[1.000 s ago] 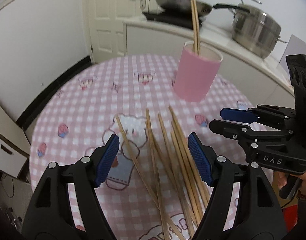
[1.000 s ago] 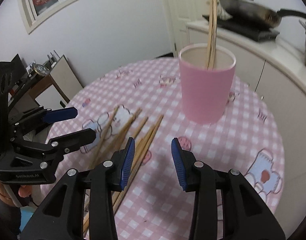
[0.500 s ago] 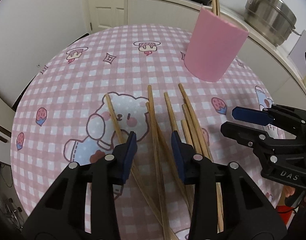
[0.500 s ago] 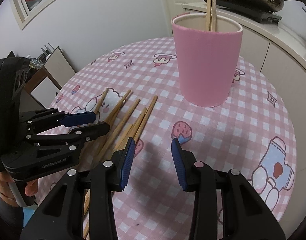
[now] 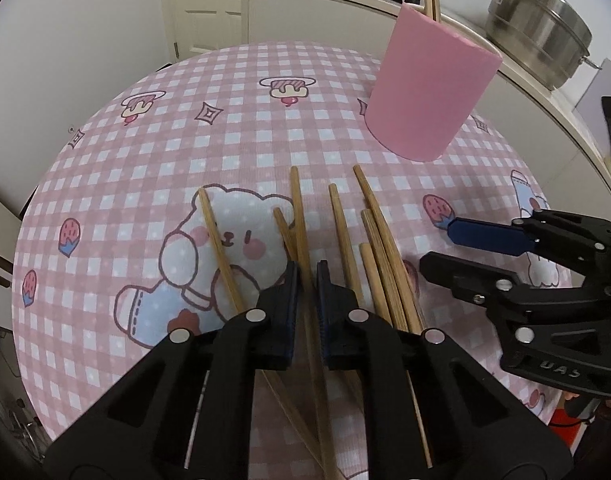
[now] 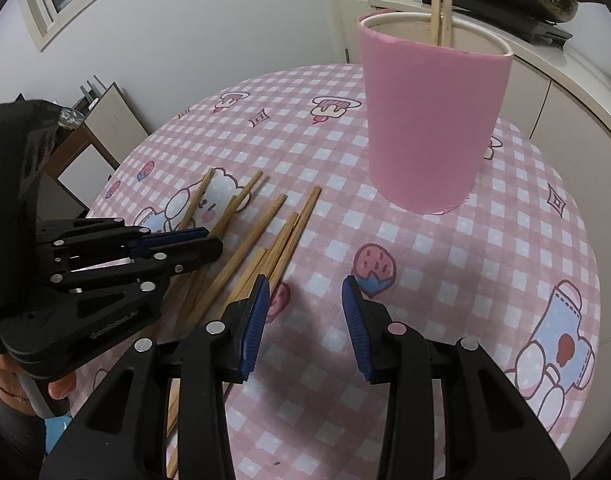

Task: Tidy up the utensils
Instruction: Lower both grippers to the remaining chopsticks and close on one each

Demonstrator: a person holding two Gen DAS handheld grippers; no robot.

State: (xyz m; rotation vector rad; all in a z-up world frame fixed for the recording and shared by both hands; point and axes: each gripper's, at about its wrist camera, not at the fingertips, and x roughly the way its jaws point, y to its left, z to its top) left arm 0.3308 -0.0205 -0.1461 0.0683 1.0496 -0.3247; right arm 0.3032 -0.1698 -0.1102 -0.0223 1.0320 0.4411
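My left claw [image 5: 308, 276] clamped on one chopstick [image 5: 299, 216] in the loose chopsticks [image 5: 379, 248] near the middle of the checked surface [image 5: 233, 120], my right claw [image 6: 305, 296] apart and empty beside them, pink cup [image 6: 429, 120] with two chopsticks standing toward the far edge.

Wooden chopsticks [image 5: 301, 216] — matt checked tablecloth [image 5: 233, 128].

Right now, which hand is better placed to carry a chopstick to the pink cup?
Left. The left gripper is shut on a chopstick in the loose pile, while the right gripper stands open over bare tablecloth, holding nothing, short of the pink cup.
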